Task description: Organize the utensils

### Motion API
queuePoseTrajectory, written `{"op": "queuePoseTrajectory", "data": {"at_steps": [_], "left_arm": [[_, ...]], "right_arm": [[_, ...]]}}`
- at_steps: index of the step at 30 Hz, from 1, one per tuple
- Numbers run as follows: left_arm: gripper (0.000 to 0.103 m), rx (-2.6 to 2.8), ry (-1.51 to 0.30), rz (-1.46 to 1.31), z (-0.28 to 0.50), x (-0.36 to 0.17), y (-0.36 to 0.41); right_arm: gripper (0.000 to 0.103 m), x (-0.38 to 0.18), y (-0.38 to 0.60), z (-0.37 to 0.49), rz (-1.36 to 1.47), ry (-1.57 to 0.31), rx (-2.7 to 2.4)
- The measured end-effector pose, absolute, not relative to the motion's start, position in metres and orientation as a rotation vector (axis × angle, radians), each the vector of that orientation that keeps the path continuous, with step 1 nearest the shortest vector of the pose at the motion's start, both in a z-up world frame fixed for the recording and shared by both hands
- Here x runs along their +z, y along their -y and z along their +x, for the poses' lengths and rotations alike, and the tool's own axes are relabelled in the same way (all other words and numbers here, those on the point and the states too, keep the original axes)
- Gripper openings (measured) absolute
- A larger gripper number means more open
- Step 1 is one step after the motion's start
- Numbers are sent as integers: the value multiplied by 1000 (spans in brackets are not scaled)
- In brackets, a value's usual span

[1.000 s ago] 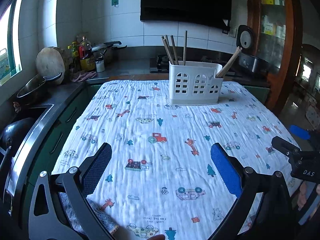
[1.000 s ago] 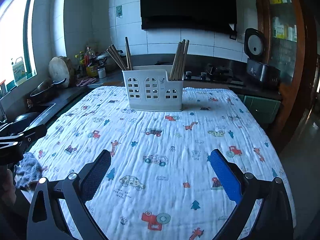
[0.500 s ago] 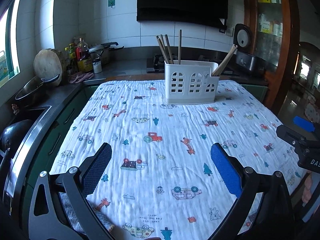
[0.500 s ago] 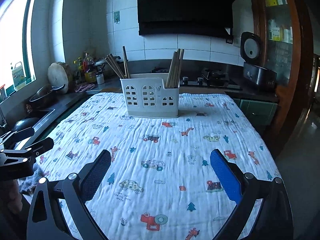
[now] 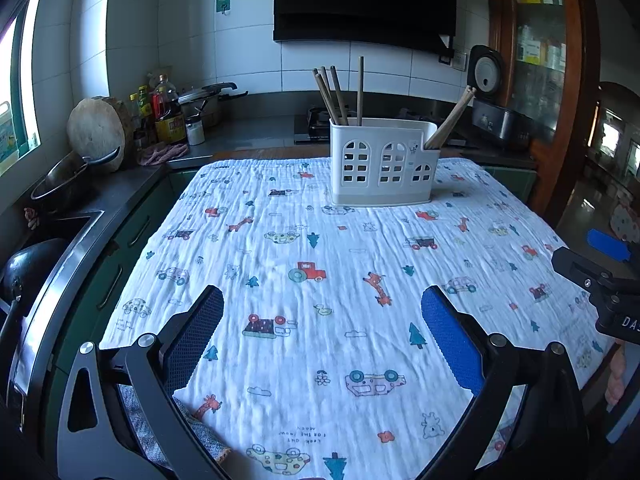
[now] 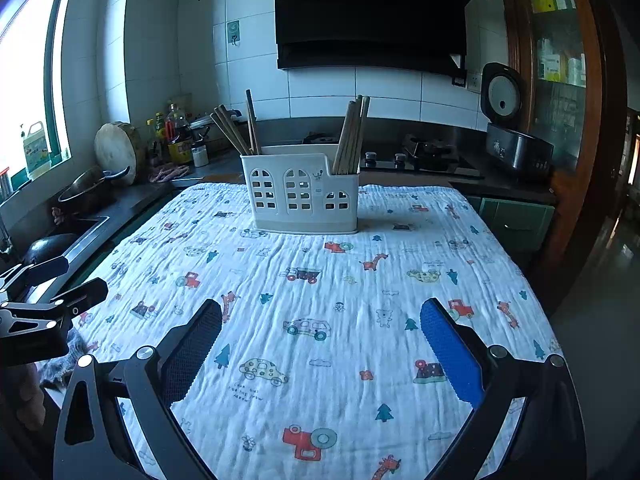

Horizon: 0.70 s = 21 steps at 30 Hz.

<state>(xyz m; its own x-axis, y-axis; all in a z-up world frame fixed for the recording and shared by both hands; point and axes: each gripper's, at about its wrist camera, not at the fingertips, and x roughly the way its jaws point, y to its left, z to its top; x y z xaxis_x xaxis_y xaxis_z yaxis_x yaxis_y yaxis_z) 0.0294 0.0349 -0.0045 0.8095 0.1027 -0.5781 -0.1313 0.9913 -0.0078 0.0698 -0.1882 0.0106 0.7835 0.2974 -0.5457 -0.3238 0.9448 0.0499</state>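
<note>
A white plastic utensil caddy [image 5: 382, 162] [image 6: 300, 194] stands upright at the far end of the table. Several wooden chopsticks [image 5: 336, 94] [image 6: 232, 130] lean in its taller left compartment, and another bundle [image 5: 450, 118] [image 6: 352, 136] leans in the low right one. My left gripper [image 5: 322, 338] hangs open over the near part of the cloth, nothing between its blue pads. My right gripper [image 6: 320, 344] is open too, empty, over the near edge. Each gripper shows at the side of the other's view, the right gripper [image 5: 600, 276] and the left gripper [image 6: 44, 300].
A white cloth with cartoon prints [image 5: 320, 264] [image 6: 320, 280] covers the table. To the left runs a dark counter with a sink [image 5: 44, 248], a pan [image 5: 64, 184], a round chopping block [image 5: 98, 132] and bottles [image 5: 168, 114]. A rice cooker [image 6: 512, 136] and hob [image 6: 416, 158] lie behind.
Both grippers have drawn back from the caddy and risen a little, so it looks smaller and farther. Both stayed open and empty.
</note>
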Motion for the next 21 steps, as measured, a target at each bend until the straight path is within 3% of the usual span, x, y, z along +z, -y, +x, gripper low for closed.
{"op": "queuePoseTrajectory", "data": {"at_steps": [21], "left_arm": [[98, 117, -620, -43, 29, -3, -32]], "right_arm": [[96, 12, 186, 70, -57, -583, 337]]}}
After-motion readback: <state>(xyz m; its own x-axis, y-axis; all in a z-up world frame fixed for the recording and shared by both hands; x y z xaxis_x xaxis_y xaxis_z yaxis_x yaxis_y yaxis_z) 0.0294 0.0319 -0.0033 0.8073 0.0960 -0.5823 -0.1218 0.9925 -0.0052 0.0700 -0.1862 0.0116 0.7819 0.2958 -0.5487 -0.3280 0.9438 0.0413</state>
